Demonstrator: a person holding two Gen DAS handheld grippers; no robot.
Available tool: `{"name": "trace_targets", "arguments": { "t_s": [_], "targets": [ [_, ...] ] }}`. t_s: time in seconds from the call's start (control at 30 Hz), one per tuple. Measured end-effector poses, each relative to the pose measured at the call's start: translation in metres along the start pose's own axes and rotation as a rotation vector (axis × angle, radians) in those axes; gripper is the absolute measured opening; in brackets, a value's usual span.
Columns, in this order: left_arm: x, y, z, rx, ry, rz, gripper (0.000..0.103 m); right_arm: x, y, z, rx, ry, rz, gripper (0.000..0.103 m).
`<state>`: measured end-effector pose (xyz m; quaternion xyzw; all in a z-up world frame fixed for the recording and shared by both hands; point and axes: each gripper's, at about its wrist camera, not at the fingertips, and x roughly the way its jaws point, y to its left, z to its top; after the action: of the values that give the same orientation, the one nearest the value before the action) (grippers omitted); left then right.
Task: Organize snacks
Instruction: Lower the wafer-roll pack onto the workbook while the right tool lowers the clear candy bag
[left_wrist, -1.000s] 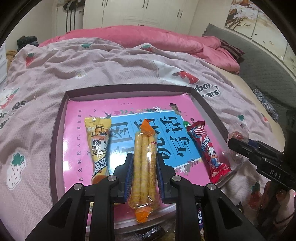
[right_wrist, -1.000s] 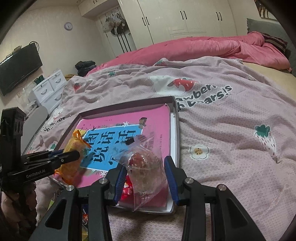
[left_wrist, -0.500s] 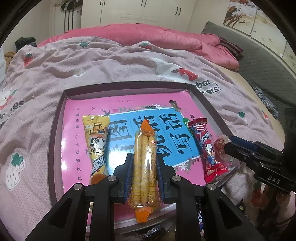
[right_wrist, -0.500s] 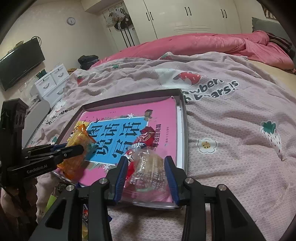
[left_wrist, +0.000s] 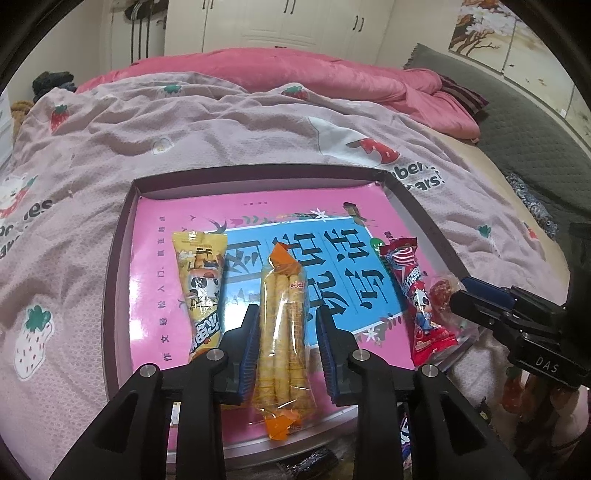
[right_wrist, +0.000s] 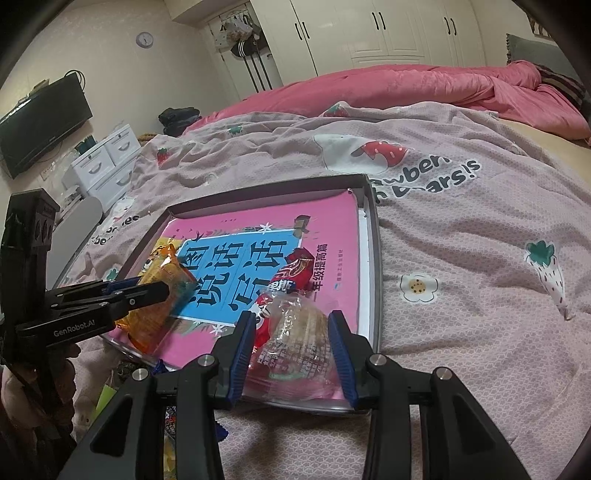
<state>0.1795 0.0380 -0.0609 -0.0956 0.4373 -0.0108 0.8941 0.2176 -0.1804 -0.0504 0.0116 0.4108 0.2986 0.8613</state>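
A shallow dark-rimmed tray (left_wrist: 122, 258) with a pink and blue printed floor lies on the bed. On it lie a yellow snack pack (left_wrist: 201, 288), a clear pack of egg-roll sticks (left_wrist: 282, 332) and a red snack pack (left_wrist: 417, 295). My left gripper (left_wrist: 286, 314) straddles the stick pack. Its jaws are opening, with a thin gap on each side of the pack. My right gripper (right_wrist: 291, 317) is shut on a clear crinkly snack bag (right_wrist: 295, 339) at the tray's near right corner, beside the red pack (right_wrist: 295, 275).
The tray rests on a pink strawberry-print bedspread (right_wrist: 461, 258) with a rumpled pink duvet (left_wrist: 295, 74) behind it. Loose wrappers (left_wrist: 306, 465) lie below the tray's near edge. White drawers (right_wrist: 107, 162) and a wall television (right_wrist: 40, 125) stand to the left.
My left jaws have parted and no longer press on the stick pack. In the right wrist view the clear bag has come down from above the tray to its near right corner.
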Motion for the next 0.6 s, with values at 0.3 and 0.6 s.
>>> {"name": "trace_targets", "arguments": {
  "t_s": [0.3, 0.6],
  "targets": [
    [-0.006, 0.001, 0.002, 0.004, -0.020, 0.020, 0.038, -0.002, -0.001, 0.000, 0.008, -0.005, 0.001, 0.041],
    [-0.013, 0.009, 0.004, -0.005, -0.028, 0.048, 0.038, -0.003, -0.001, 0.001, 0.010, -0.012, 0.005, 0.041]
  ]
}}
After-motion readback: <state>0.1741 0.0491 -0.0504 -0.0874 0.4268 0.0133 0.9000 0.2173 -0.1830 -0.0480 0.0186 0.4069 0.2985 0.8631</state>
